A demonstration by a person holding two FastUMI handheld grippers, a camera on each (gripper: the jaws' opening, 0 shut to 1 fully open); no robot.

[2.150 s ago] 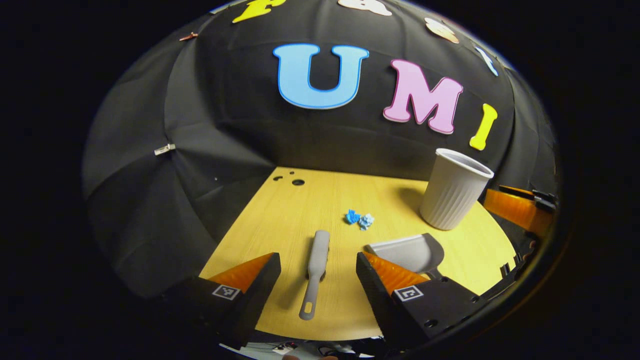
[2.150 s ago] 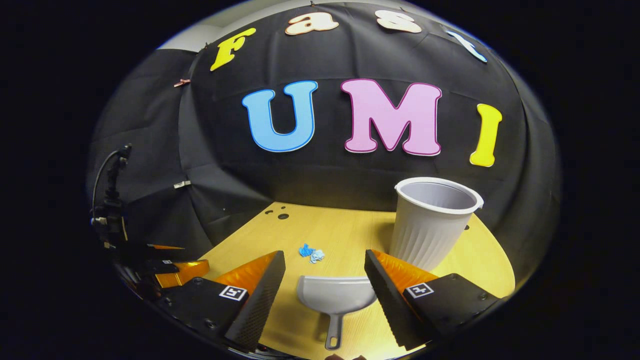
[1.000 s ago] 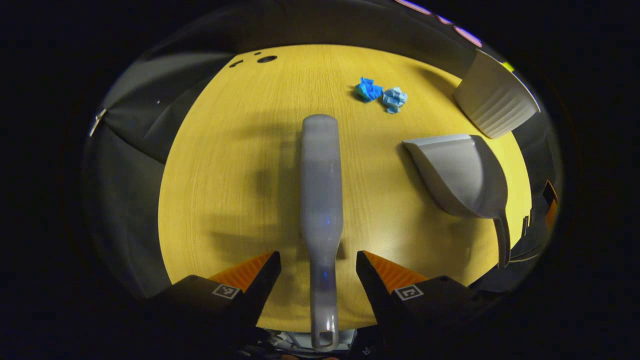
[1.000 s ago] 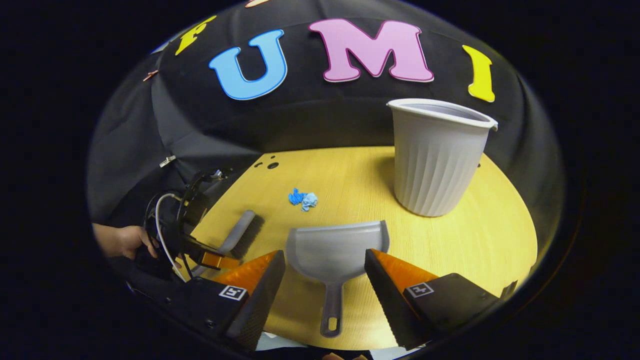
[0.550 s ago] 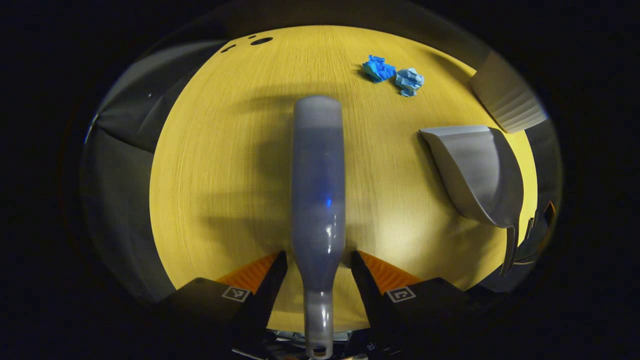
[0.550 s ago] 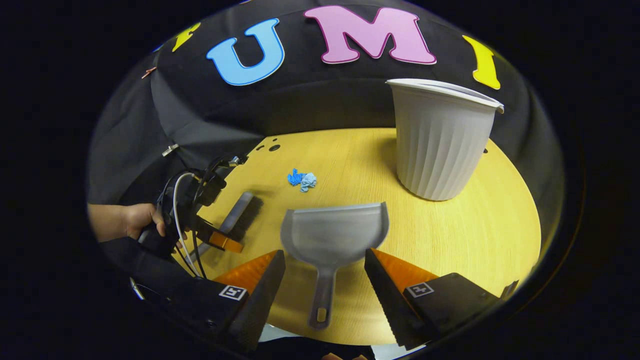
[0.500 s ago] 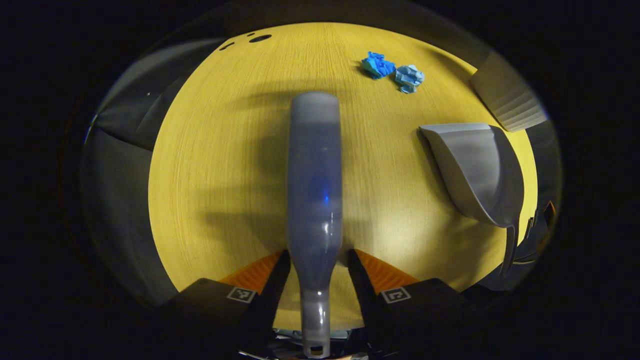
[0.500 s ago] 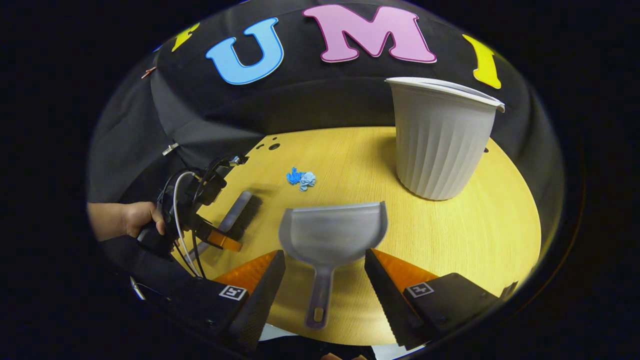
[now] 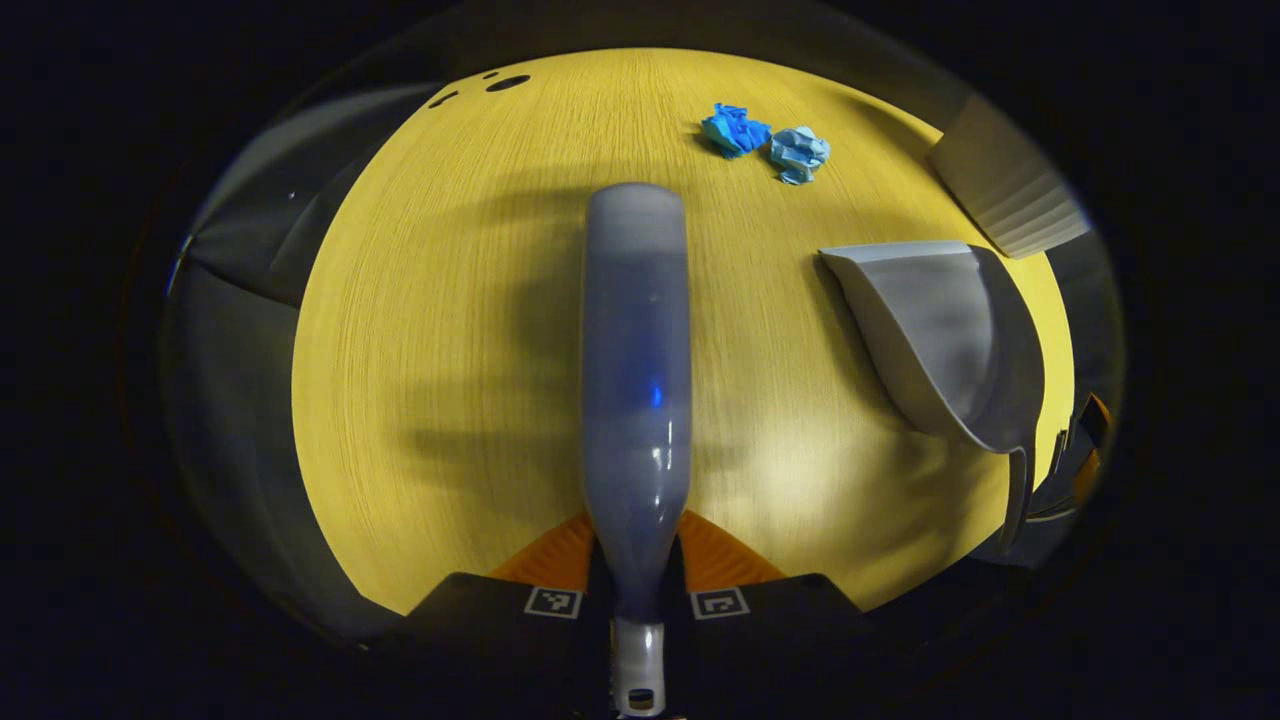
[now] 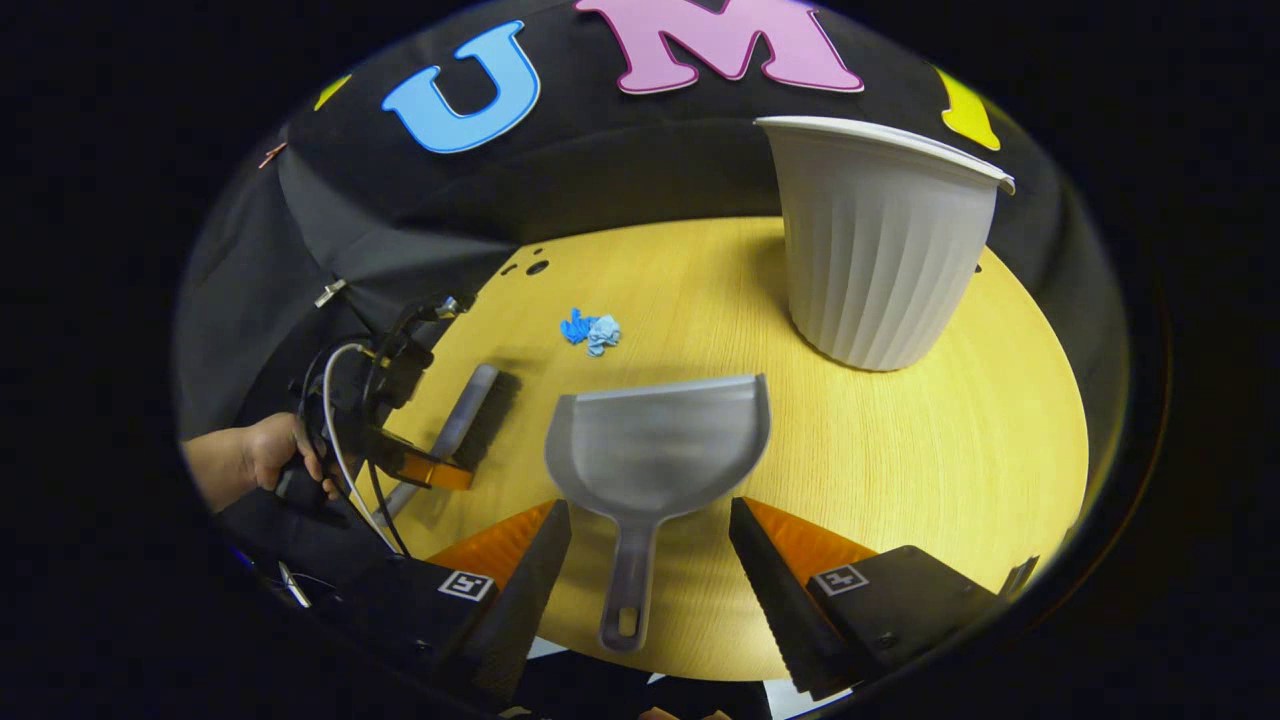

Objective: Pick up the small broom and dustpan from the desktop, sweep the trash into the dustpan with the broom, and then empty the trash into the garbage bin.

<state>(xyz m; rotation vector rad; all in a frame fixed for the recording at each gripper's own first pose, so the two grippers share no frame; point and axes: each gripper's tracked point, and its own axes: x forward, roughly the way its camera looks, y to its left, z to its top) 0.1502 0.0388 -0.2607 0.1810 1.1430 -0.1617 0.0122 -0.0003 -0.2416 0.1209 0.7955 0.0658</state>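
Note:
The grey broom (image 9: 636,370) lies lengthwise on the yellow desktop (image 9: 450,300), and my left gripper (image 9: 636,575) is shut on its handle neck. The grey dustpan (image 9: 940,330) sits to its right, mouth facing away. Two crumpled blue paper scraps (image 9: 765,140) lie beyond. In the right gripper view my right gripper (image 10: 650,560) stands open, its fingers either side of the dustpan (image 10: 660,440) handle without touching it. The left gripper (image 10: 425,470) with the broom (image 10: 470,415) shows at the left there, held by a hand (image 10: 265,455). Blue scraps (image 10: 590,330) lie behind the pan.
A white ribbed garbage bin (image 10: 880,240) stands upright at the back right of the desktop (image 10: 950,450), close to the black cloth wall. It also shows as a ribbed edge (image 9: 1005,190) at the upper right. Cable holes (image 10: 530,268) pierce the desktop's far left corner.
My left gripper's fingers have closed from open onto the broom's handle. My right gripper has moved forward and lower, so the dustpan's handle now lies between its open fingers.

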